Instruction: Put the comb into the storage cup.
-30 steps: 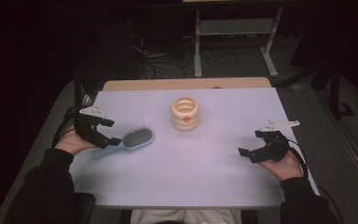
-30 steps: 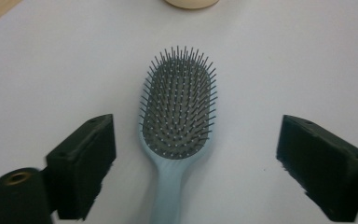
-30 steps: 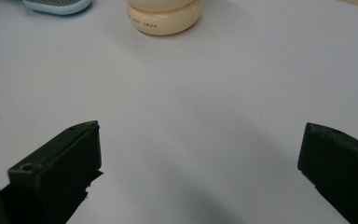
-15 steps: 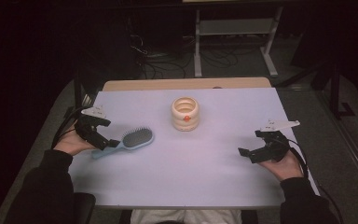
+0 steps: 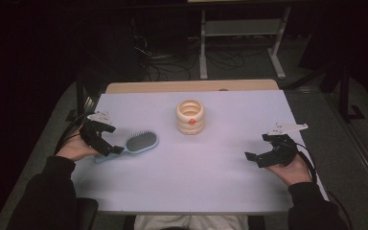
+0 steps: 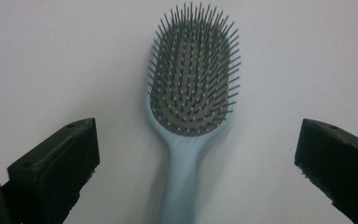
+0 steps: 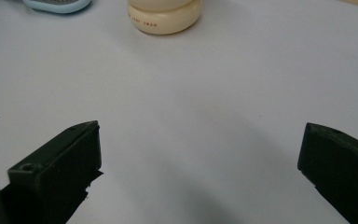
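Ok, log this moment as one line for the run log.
left hand-held gripper: open, jaws just opened, astride hairbrush handle, pads clear | right hand-held gripper: open, nothing between jaws | hairbrush: flat on table, bristles up | cream holder: upright

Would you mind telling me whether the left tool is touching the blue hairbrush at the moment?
Apart. In the left gripper view the hairbrush lies between the left tool's open jaws, with bare table showing on both sides of its handle.

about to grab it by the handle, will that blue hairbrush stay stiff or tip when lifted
The hairbrush looks like rigid plastic, so it probably won't flex. Its bristled head is far wider than the handle between the open left gripper jaws, so it may droop head-down. The smooth handle might slip or twist.
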